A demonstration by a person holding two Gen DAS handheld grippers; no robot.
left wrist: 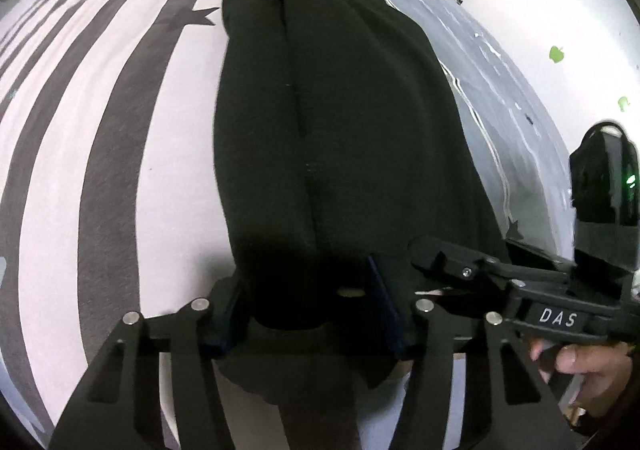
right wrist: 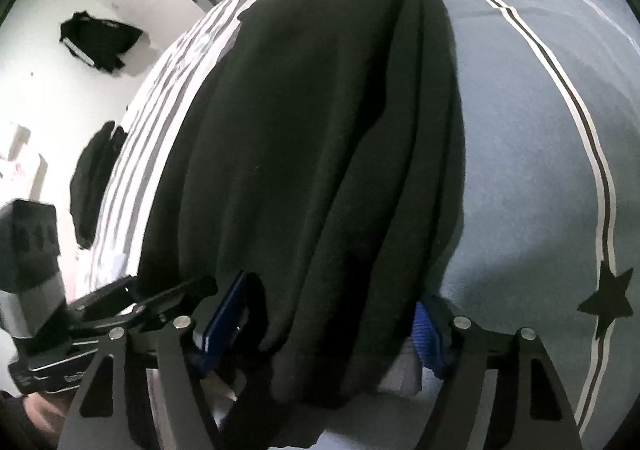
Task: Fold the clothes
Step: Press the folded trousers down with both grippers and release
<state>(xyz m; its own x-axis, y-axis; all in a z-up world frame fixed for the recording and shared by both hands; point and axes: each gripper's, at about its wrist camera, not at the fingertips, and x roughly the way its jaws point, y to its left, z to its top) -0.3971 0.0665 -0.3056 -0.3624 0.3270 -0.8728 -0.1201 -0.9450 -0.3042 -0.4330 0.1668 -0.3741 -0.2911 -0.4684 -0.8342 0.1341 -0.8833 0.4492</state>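
Spread under everything we see a bedsheet (left wrist: 120, 138), pale with dark stripes on one half and plain grey-blue with a thin striped line and black stars on the other. On it lies our black garment (left wrist: 320, 122), already gathered into a long, narrow bundle that runs straight away from both pairs of fingers.

Our left gripper (left wrist: 308, 314) holds the near end of the bundle: the cloth fills the gap and the blue pads seem to press on it from both sides. Our right gripper (right wrist: 328, 326) straddles the neighbouring part of the same end, its fingers half parted with cloth bulging between them; whether they pinch it we cannot tell.

We judge the lengthwise folds done. What looks left is carrying this near end over toward the far end, then smoothing the stack.
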